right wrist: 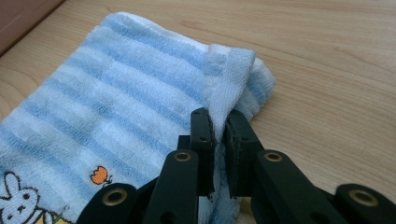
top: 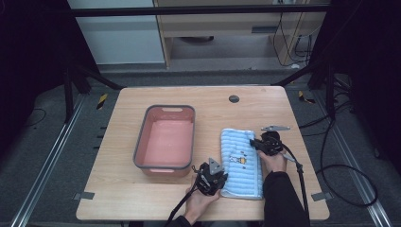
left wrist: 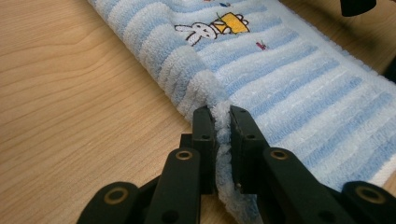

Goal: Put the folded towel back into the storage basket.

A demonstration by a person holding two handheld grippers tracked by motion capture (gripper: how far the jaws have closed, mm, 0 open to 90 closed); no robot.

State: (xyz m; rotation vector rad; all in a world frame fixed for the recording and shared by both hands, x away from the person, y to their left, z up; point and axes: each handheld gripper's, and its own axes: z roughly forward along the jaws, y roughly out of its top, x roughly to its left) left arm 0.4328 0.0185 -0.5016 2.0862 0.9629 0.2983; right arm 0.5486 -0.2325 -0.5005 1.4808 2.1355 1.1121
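A pink tub (top: 166, 140) with a grey rim sits on the wooden table (top: 142, 189), left of centre. A small dark round cap (top: 233, 99) sits in the table's far edge.

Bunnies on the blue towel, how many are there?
1 that shows: a white bunny stitched on the striped towel, beside a yellow patch. The towel is folded, so more could be hidden inside.

Blue-white striped towel (top: 241, 163) w/ bunny; pink tub (top: 164, 167).
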